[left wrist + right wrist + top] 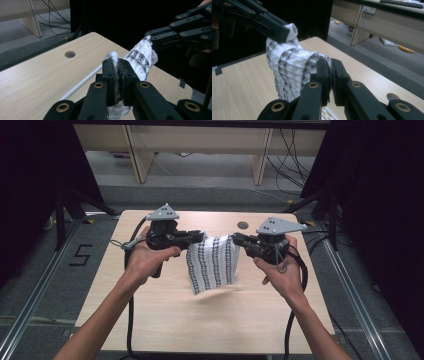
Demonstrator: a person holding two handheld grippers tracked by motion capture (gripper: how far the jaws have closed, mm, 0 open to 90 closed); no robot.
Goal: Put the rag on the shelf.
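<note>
A white cloth with a black patterned weave (212, 262) hangs above the wooden table (150, 310), held by its two top corners. My left gripper (201, 236) is shut on the cloth's left corner, and my right gripper (235, 239) is shut on the right corner. In the left gripper view the cloth (141, 58) runs from my pinched jaws across to the other gripper. In the right gripper view the cloth (287, 67) drapes in folds between my jaws and the other gripper, which pinches its far corner. The lower edge hangs just off the tabletop.
A round cable hole (243, 225) sits near the table's far edge. Beyond the table stand pale wooden furniture legs (137, 155) and loose cables on a grey floor. Dark curtains flank both sides, and metal floor rails (345, 280) run beside the table.
</note>
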